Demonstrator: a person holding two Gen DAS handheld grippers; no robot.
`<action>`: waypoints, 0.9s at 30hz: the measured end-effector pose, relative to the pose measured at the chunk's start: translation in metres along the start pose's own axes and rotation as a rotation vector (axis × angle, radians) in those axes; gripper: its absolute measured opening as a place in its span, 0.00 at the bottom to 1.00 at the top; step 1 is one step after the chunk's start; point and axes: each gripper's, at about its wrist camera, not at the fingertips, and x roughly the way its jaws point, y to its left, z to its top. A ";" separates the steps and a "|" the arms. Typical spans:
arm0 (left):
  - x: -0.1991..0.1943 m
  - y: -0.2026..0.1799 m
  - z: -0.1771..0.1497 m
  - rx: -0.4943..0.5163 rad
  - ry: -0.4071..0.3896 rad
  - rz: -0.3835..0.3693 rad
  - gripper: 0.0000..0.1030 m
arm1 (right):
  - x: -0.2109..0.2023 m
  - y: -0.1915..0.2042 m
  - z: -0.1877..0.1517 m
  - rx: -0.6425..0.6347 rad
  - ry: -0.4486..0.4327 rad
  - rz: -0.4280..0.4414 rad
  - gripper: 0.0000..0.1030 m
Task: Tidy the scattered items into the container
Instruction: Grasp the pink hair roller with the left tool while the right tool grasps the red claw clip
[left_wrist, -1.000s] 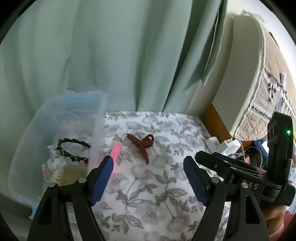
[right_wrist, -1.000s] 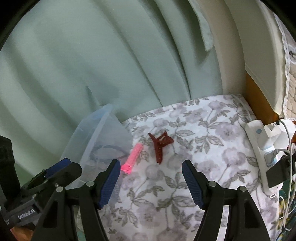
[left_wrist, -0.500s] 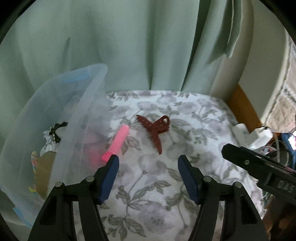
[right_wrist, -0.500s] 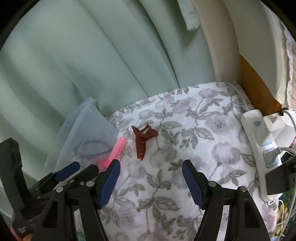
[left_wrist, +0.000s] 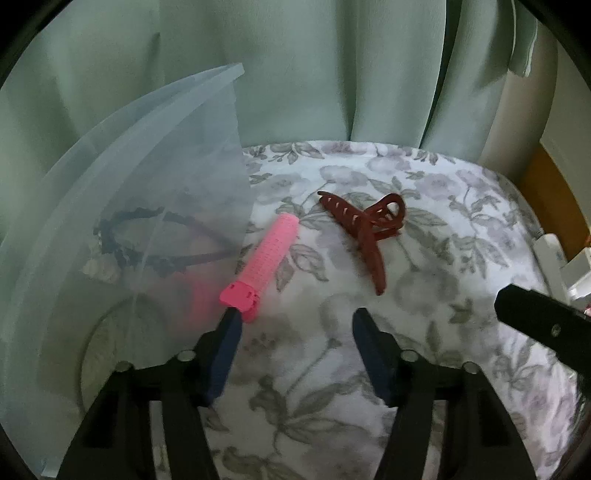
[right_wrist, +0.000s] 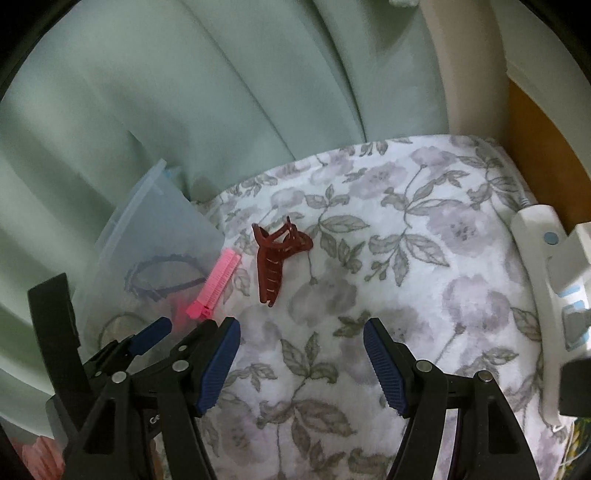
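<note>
A pink hair roller (left_wrist: 264, 258) lies on the floral cloth right beside the wall of the clear plastic container (left_wrist: 147, 184). A dark red claw clip (left_wrist: 365, 229) lies just right of it. My left gripper (left_wrist: 295, 325) hovers close in front of both. Its jaws are closing with nothing between them, and its left fingertip is at the roller's near end. In the right wrist view the roller (right_wrist: 216, 284) and clip (right_wrist: 275, 262) lie ahead and left of my right gripper (right_wrist: 301, 332), which is open and empty. The container (right_wrist: 159, 236) stands at the left.
A black scalloped headband (left_wrist: 140, 236) shows through the container wall. A green curtain (left_wrist: 295, 74) hangs behind the cloth. A white power strip (right_wrist: 543, 266) with plugs runs along the right edge, by a wooden board (right_wrist: 543, 129). The left gripper's blue finger (right_wrist: 151, 334) shows beside my right one.
Both grippers have come down and closer to the roller and clip, tilting more toward the cloth. The left jaws have narrowed. Neither item has moved.
</note>
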 end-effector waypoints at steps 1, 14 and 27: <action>0.003 0.001 0.000 -0.001 0.003 -0.001 0.54 | 0.003 0.000 0.001 -0.002 0.005 0.000 0.71; 0.041 -0.005 0.009 0.022 0.021 0.075 0.55 | 0.056 0.024 0.019 -0.101 0.053 -0.001 0.71; 0.075 -0.022 0.039 0.122 -0.001 0.194 0.55 | 0.083 0.014 0.043 -0.127 0.054 0.001 0.71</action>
